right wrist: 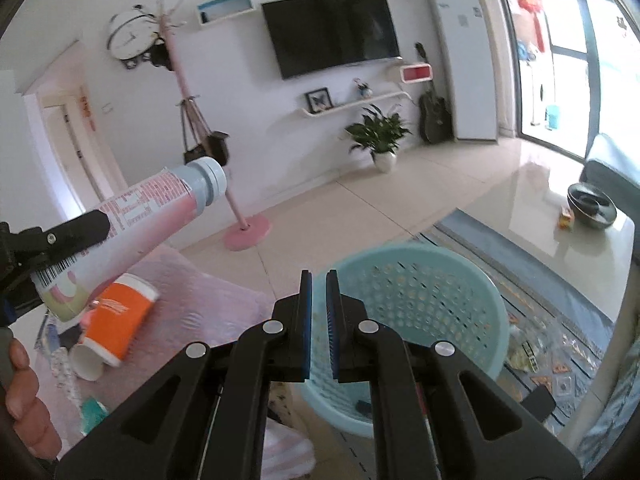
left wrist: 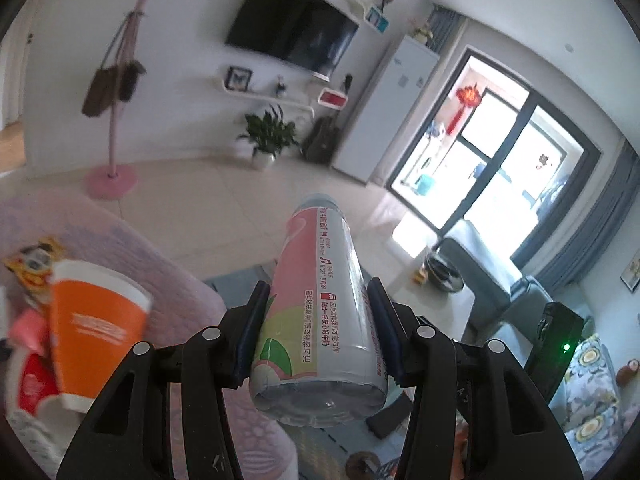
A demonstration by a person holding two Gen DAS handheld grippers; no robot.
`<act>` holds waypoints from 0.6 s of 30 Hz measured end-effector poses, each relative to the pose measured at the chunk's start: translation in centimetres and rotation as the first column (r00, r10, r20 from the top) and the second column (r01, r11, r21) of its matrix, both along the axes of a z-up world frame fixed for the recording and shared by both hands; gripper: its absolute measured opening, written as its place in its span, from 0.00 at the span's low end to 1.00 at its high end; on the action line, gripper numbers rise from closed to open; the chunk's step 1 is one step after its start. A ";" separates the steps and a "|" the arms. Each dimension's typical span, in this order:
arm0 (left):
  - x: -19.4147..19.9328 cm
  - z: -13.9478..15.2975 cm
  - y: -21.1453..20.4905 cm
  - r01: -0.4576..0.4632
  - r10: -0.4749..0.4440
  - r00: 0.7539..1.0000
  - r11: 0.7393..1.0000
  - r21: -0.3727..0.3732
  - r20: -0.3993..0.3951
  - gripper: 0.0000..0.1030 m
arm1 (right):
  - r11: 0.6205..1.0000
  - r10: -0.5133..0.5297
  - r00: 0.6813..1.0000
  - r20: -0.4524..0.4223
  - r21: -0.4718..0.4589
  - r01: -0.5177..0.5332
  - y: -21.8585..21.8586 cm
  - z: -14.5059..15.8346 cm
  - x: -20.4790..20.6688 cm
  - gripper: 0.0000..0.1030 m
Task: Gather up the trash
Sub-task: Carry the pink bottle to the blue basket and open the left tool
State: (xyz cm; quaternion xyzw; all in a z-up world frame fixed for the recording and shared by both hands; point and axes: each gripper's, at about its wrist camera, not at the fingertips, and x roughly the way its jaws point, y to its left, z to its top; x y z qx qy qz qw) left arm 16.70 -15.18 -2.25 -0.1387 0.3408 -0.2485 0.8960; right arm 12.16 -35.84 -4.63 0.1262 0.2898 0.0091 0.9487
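Left wrist view: left gripper pinches a tilted bottle; right gripper pressed together, empty.

Both wrist views close behind claws, angled down; share TV wall, blurred.

Orange paper cup smeared by motion blur in left wrist view, its printing unreadable. Wrappers behind it cut by the frame edge. Basket floor partly hidden behind right gripper. Bottle base hidden behind left gripper.
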 end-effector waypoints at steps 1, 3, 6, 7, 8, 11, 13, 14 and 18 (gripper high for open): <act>0.5 -0.5 -0.5 0.006 -0.006 1.000 1.000 -0.002 -0.014 0.47 | 1.000 -0.007 1.000 -0.009 0.004 0.007 -0.5 -0.4 0.2 0.05; 1.2 -1.4 -1.1 0.019 -0.019 0.999 1.000 -0.002 -0.038 0.47 | 1.000 -0.023 0.999 -0.030 0.010 0.023 -1.3 -1.1 0.7 0.05; 1.7 -2.1 -1.9 0.034 -0.034 0.998 0.999 0.012 -0.048 0.47 | 0.999 -0.043 0.998 -0.051 0.019 0.044 -2.1 -2.0 0.7 0.05; 1.9 -2.4 -2.2 0.041 -0.040 0.998 0.999 0.010 -0.053 0.47 | 0.999 -0.048 0.997 -0.053 0.015 0.049 -2.3 -2.2 0.6 0.05; 1.8 -2.5 -2.5 0.045 -0.044 0.997 0.999 0.008 -0.055 0.47 | 0.998 -0.055 0.997 -0.056 0.006 0.056 -2.4 -2.4 0.6 0.05; 2.3 -2.9 -3.5 0.066 -0.065 0.996 0.998 0.023 -0.063 0.47 | 0.997 -0.080 0.994 -0.069 0.001 0.080 -3.0 -2.8 0.5 0.05; 2.6 -3.4 -4.4 0.079 -0.076 0.994 0.996 0.036 -0.072 0.47 | 0.994 -0.105 0.990 -0.092 0.001 0.106 -3.3 -3.3 0.8 0.05; 2.8 -3.7 -4.7 0.081 -0.078 0.994 0.996 0.037 -0.079 0.47 | 0.994 -0.109 0.989 -0.099 0.004 0.110 -3.5 -3.5 0.8 0.05; 3.7 -4.7 -6.1 0.102 -0.096 0.989 0.994 0.044 -0.111 0.47 | 0.991 -0.136 0.983 -0.126 0.001 0.137 -4.2 -4.1 0.8 0.05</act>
